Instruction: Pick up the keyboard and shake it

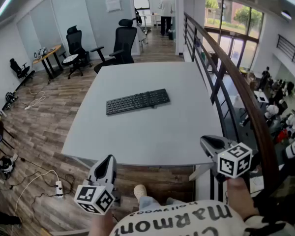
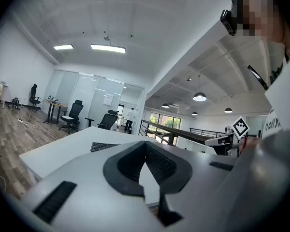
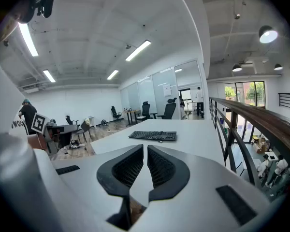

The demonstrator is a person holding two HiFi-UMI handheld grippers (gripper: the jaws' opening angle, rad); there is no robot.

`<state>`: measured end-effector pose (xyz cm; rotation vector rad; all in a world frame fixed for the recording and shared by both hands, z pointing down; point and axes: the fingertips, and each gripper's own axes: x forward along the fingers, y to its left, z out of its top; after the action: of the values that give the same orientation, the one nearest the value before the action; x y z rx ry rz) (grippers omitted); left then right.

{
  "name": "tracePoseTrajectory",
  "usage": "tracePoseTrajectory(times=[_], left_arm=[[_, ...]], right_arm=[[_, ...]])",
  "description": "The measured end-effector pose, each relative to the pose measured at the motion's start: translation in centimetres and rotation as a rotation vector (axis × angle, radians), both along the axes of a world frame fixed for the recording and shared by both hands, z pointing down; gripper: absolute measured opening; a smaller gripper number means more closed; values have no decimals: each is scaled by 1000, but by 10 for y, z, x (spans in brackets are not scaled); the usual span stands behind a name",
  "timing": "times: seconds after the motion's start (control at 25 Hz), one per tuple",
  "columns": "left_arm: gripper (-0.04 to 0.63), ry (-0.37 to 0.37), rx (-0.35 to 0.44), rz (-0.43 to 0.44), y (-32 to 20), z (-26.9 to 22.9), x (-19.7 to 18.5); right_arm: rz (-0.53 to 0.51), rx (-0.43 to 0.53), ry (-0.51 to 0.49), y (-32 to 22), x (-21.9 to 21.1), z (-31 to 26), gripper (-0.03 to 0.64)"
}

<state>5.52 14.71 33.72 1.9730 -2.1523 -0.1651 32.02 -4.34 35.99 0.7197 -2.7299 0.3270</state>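
A black keyboard [image 1: 137, 101] lies flat near the middle of the pale grey table [image 1: 152, 136], slightly angled. Both grippers hover off the table's near edge, well short of it. My left gripper [image 1: 107, 162] is at the lower left, its jaws shut with nothing between them. My right gripper [image 1: 205, 140] is at the lower right corner of the table, its pads almost together and empty. In the left gripper view the keyboard [image 2: 106, 146] shows just past the closed gripper [image 2: 145, 143]. In the right gripper view the keyboard [image 3: 153, 136] lies ahead of the gripper [image 3: 146, 147].
A dark railing [image 1: 226, 77] runs along the table's right side over a drop to a lower floor. Black office chairs [image 1: 119, 43] stand beyond the far edge, and a small desk [image 1: 48, 55] at the left. Cables and a power strip [image 1: 58, 188] lie on the wooden floor.
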Motion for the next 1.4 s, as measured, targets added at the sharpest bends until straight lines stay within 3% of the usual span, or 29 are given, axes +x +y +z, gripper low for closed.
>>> tracePoseTrajectory(times=[0.44,0.88,1.08,1.4], left_arm=[[3,-7,-5,25,-44,-6,-56],[3,-80,-9,101,-102,-28,-145],[3,-73,-16,107,-125,-26,-191],[3,-74,17,21,-144,-17,-259]], right_arm=[[29,-20,10,-42,-53,2,54],[78,-25,-18,-89,-144,-5,54],[99,-28,-35,-113,-186,-8,55],[67,-75,-40,-131,-249,10,55]])
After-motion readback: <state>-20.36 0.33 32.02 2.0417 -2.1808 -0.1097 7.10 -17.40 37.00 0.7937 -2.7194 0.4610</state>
